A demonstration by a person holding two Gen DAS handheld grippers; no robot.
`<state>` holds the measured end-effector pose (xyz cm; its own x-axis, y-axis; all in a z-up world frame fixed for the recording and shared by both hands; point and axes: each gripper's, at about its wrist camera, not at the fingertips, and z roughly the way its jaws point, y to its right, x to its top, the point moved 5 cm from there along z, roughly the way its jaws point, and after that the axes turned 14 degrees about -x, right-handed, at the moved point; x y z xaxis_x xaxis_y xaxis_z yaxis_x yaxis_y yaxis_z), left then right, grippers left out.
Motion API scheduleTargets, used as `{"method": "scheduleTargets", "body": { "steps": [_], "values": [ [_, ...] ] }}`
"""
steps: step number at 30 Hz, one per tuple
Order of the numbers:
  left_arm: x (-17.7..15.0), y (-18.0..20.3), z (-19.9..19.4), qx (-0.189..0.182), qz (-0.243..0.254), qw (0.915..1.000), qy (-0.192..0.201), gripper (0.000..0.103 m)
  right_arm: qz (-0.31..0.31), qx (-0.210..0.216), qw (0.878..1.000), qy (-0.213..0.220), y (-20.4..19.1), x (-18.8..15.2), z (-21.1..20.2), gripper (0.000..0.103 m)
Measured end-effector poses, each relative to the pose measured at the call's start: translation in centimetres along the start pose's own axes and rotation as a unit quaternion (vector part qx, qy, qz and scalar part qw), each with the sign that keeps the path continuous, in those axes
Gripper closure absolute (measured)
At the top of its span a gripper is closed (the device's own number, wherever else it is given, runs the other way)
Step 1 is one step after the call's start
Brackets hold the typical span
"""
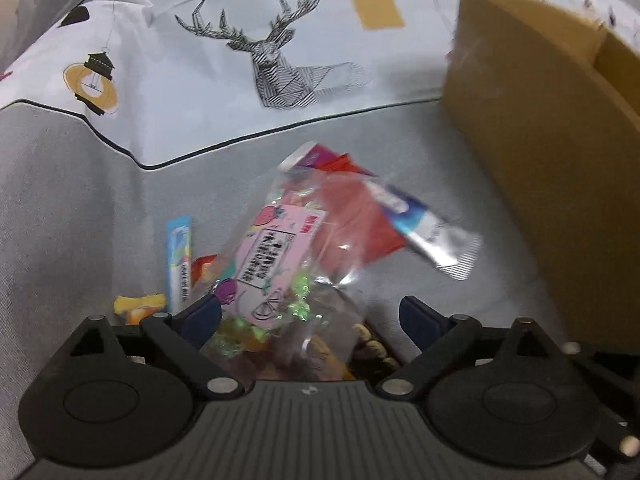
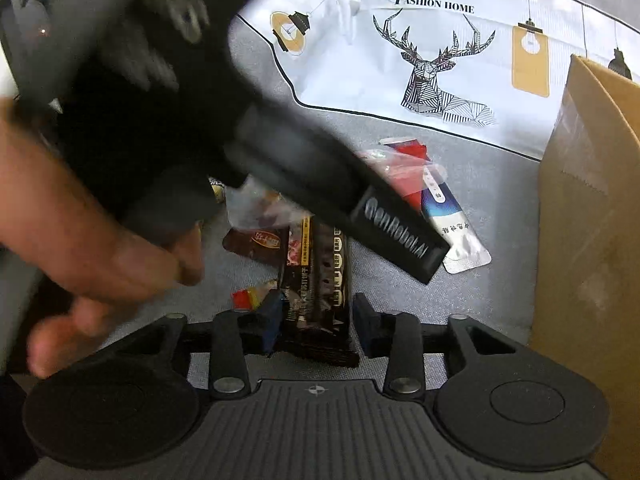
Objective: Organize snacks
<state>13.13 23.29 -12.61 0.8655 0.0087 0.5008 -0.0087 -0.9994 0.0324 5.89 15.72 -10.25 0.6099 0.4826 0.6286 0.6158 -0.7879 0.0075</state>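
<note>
Left gripper (image 1: 310,316): jaws spread wide over the snack pile on the grey cloth (image 1: 72,200). A clear plastic snack bag with a pink label (image 1: 276,264) lies between them, long axis running away from the claw; the left pad touches or nearly touches its edge, the right pad stands apart.

Right gripper (image 2: 316,316): jaws narrow, flanking a dark brown rectangular snack packet (image 2: 320,292), long axis pointing forward. Contact likely; a firm pinch cannot be confirmed.

Brown cardboard box (image 2: 592,208) stands to the right, nearer the right gripper. Judgement: right packet goes boxward first.
</note>
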Motion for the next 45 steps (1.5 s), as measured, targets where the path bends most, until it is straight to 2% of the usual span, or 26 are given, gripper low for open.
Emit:
{"method": "scheduleTargets", "body": {
  "steps": [2,3,4,7,10,16,18,20,22,25,27,28,31,33,39,40,43,45],
  "values": [
    [0.5,-0.3,0.0,0.005,0.004,0.9999,0.012,0.008,-0.005,-0.004,1.000,0.001,-0.3,0.2,0.2,0.058],
    [0.6,-0.6,-0.1,0.000,-0.005,0.9999,0.015,0.015,-0.012,-0.010,1.000,0.000,-0.4,0.2,0.4,0.057],
    [0.8,-1.2,-0.2,-0.014,-0.024,0.9994,0.020,0.037,-0.016,-0.013,1.000,-0.001,-0.4,0.1,0.6,0.057],
    [1.5,-2.8,-1.5,-0.042,-0.076,0.9949,0.051,0.063,-0.015,-0.016,1.000,-0.006,-0.5,0.1,1.1,0.057],
    [1.6,-5.0,-3.0,-0.058,-0.141,0.9853,0.077,0.068,-0.009,-0.019,1.000,-0.008,-0.4,0.3,1.5,0.057],
    [1.1,-8.5,-5.5,-0.068,-0.248,0.9581,0.125,0.068,0.005,-0.023,1.000,-0.010,-0.2,1.0,2.5,0.051],
    [0.8,-9.4,-6.5,-0.063,-0.278,0.9480,0.142,0.068,0.006,-0.026,1.000,-0.009,-0.1,1.0,2.9,0.045],
    [0.5,-10.1,-7.2,-0.045,-0.293,0.9429,0.152,0.068,0.006,-0.027,1.000,-0.008,0.0,1.3,3.3,0.045],
    [0.6,-10.1,-7.9,-0.018,-0.282,0.9471,0.153,0.067,0.003,-0.027,1.000,-0.007,-0.1,1.5,3.4,0.045],
    [1.2,-9.2,-7.9,0.029,-0.234,0.9622,0.137,0.067,-0.004,-0.026,1.000,-0.004,-0.5,1.7,3.5,0.047],
    [1.3,-9.0,-7.5,0.058,-0.205,0.9699,0.119,0.067,-0.009,-0.020,1.000,0.001,-0.9,1.7,3.3,0.062],
    [1.5,-9.0,-7.2,0.067,-0.196,0.9718,0.114,0.067,-0.014,-0.023,1.000,0.005,-1.0,1.6,3.0,0.062],
    [1.7,-8.9,-6.3,0.061,-0.180,0.9765,0.101,0.067,-0.021,-0.032,0.999,0.010,-1.1,1.5,2.8,0.062],
    [1.8,-8.8,-5.4,0.071,-0.162,0.9806,0.086,0.067,-0.016,-0.031,0.999,0.007,-1.0,1.6,3.0,0.062],
    [1.0,-8.9,-2.9,0.077,-0.141,0.9861,0.045,0.068,-0.010,-0.024,1.000,0.005,-0.8,1.5,2.9,0.062],
    [0.9,-9.0,-2.8,0.077,-0.141,0.9861,0.044,0.070,-0.009,-0.024,1.000,0.004,-0.8,1.5,3.0,0.062],
    [0.7,-9.5,-2.8,0.083,-0.143,0.9851,0.047,0.088,-0.007,-0.024,1.000,0.006,-0.7,1.5,2.9,0.062],
    [0.8,-9.6,-3.6,0.076,-0.155,0.9830,0.062,0.091,-0.004,-0.026,1.000,0.011,-0.6,1.6,2.8,0.062]
  ]
}}
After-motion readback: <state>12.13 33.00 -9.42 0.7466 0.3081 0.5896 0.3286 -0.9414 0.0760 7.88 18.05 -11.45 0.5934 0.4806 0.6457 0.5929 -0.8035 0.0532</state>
